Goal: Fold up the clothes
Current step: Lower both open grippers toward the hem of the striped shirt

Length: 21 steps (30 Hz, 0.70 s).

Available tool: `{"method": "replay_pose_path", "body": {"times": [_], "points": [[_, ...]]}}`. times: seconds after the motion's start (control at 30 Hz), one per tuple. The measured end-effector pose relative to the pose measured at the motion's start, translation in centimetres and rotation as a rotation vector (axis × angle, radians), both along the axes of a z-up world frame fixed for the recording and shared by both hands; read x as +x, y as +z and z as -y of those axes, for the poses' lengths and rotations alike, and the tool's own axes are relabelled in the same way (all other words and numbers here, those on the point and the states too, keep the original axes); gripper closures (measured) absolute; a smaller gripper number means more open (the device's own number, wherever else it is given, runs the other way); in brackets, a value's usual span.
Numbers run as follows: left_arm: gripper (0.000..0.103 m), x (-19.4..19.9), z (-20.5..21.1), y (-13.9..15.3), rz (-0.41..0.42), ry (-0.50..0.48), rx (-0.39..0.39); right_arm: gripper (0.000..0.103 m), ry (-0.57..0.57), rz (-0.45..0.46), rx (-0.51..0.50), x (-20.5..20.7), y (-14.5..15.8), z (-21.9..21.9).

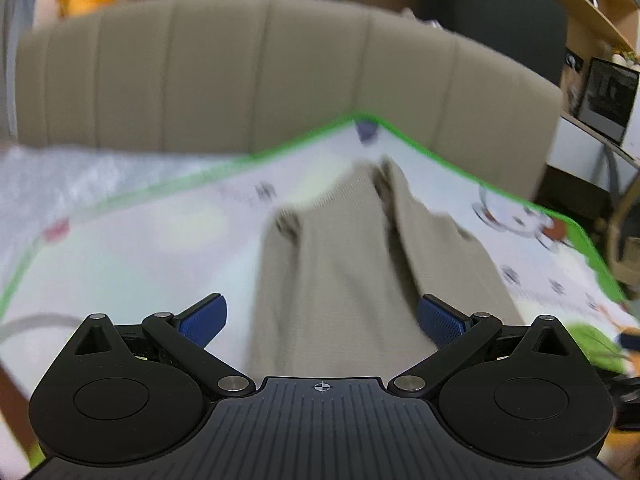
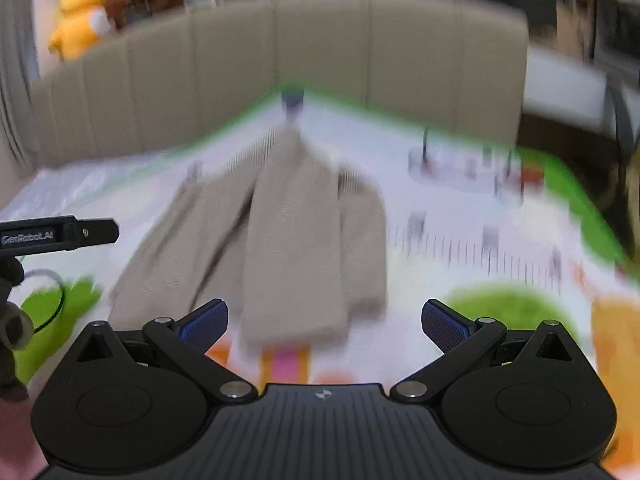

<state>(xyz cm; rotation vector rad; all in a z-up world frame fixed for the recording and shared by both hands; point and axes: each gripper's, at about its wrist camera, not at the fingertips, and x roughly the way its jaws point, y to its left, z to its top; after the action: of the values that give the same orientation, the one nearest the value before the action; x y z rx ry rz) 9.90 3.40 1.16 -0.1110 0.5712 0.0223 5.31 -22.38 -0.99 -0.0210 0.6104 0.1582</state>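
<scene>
Left gripper (image 1: 322, 320) was spread wide, blue pads (image 1: 204, 320) far apart w/ nothing between them; it hung over the near end of the beige garment (image 1: 340, 272), no contact visible. Right gripper (image 2: 324, 322) likewise wide open, pads (image 2: 446, 322) empty, positioned just short of the garment's near hem, not touching it.

Garment (image 2: 296, 236) was a beige knit piece lying on a play mat (image 2: 460, 240) w/ green border & cartoon prints. It looked partly folded lengthwise: a central panel on top, a layer fanning out to the left, a sleeve-like strip on the right. Both views were motion-blurred, so seams & details couldn't be made out.

Left wrist view: garment ran from under the gripper twd the mat's (image 1: 120, 248) far corner, beige padded headboard (image 1: 260, 72) behind it. Right wrist view showed the whole garment outline incl. its near hem, plus the left gripper's tip (image 2: 72, 234) at the left edge, and a yellow plush toy (image 2: 80, 16) above the headboard (image 2: 320, 52).
</scene>
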Motion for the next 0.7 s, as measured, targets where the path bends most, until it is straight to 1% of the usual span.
{"method": "replay_pose_path", "body": {"times": [0.03, 0.13, 0.17, 0.2, 0.27, 0.33, 0.37, 0.4, 0.47, 0.53, 0.57, 0.67, 0.7], "points": [[0.000, 1.0, -0.1, -0.1, 0.025, 0.006, 0.040, 0.000, -0.003, 0.033, 0.005, 1.0, -0.1, 0.0], [0.000, 4.2, -0.3, -1.5, 0.088, 0.038, 0.193, 0.000, -0.021, 0.059, 0.062, 5.0, -0.9, 0.3], [0.000, 5.0, -0.6, -2.2, 0.088, 0.065, 0.207, 0.000, -0.030, 0.069, 0.083, 6.4, -1.3, 0.4], [0.000, 5.9, -1.0, -2.8, 0.087, 0.090, 0.210, 0.000, -0.039, 0.079, 0.102, 7.7, -1.8, 0.5], [0.000, 6.9, -2.1, -3.9, 0.066, 0.116, 0.104, 0.000, -0.047, 0.111, 0.069, 9.8, -2.9, -0.1], [0.000, 7.8, -2.7, -4.6, 0.038, 0.076, 0.007, 0.000, -0.055, 0.143, 0.035, 11.9, -4.0, -0.6], [0.000, 8.3, -2.6, -4.9, 0.033, 0.057, 0.005, 0.000, -0.058, 0.159, 0.018, 12.9, -4.6, -0.9], [0.000, 8.8, -2.3, -5.2, 0.039, 0.052, 0.035, 0.000, -0.061, 0.173, 0.001, 14.0, -5.1, -1.1], [0.000, 9.8, -1.6, -5.7, 0.052, 0.049, 0.114, 0.000, -0.034, 0.143, -0.066, 15.5, -6.8, -2.1], [0.000, 10.9, -1.3, -6.3, 0.046, 0.046, 0.133, 0.000, -0.006, 0.114, -0.132, 17.1, -8.4, -3.1], [0.000, 11.3, -1.3, -6.7, 0.032, 0.045, 0.132, 0.000, 0.009, 0.092, -0.166, 17.3, -9.0, -3.6], [0.000, 12.2, -0.9, -7.3, -0.003, 0.022, 0.161, 0.000, 0.053, 0.115, -0.282, 16.7, -9.1, -4.9], [0.000, 12.1, -0.6, -7.4, 0.002, 0.016, 0.176, 0.000, 0.067, 0.105, -0.286, 16.6, -9.1, -4.9]]}}
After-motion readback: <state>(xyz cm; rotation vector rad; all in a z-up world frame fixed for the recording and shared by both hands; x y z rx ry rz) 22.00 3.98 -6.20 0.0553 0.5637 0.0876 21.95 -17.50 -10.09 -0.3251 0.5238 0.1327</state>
